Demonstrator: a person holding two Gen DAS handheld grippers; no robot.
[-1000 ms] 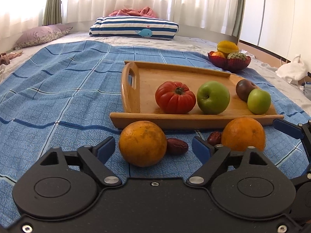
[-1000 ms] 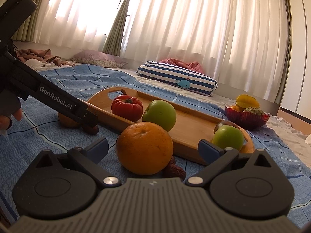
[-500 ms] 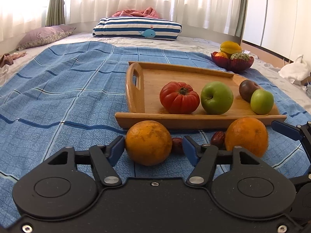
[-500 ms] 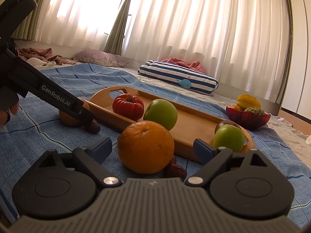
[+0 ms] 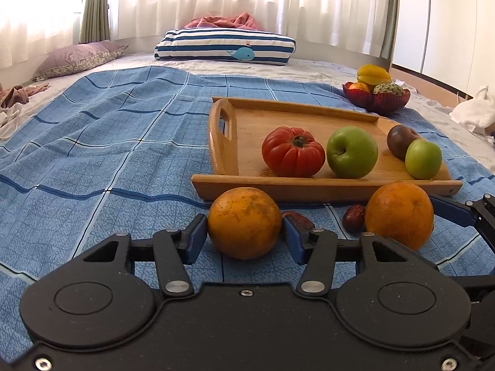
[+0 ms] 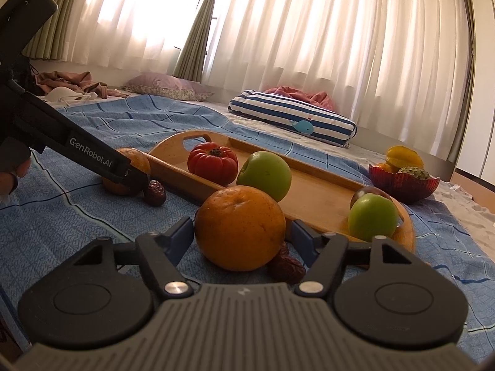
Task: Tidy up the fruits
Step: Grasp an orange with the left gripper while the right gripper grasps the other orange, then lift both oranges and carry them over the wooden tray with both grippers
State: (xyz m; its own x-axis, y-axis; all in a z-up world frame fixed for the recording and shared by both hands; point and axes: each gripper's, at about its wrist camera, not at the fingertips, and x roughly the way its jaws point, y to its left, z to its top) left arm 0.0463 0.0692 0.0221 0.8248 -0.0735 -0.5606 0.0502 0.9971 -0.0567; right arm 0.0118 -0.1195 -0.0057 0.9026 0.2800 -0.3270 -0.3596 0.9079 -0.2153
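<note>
Oranges sit just before the wooden tray [image 5: 324, 187] on the blue blanket [image 5: 92, 154], one between each claw's blue pads. The left gripper [image 5: 244, 230] pinches the left orange [image 5: 244, 222]; its jaws have just been closing. The right gripper [image 6: 243, 235] has narrowed too, with pads at the right orange [image 6: 239, 227]; I cannot tell whether they press.

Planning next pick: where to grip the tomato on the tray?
Probably grip the tomato across its widest ribbed band, from above, fingers front and back: it sits stem-up, the tray wall blocks low approaches, and the big apple crowds one side.
</note>
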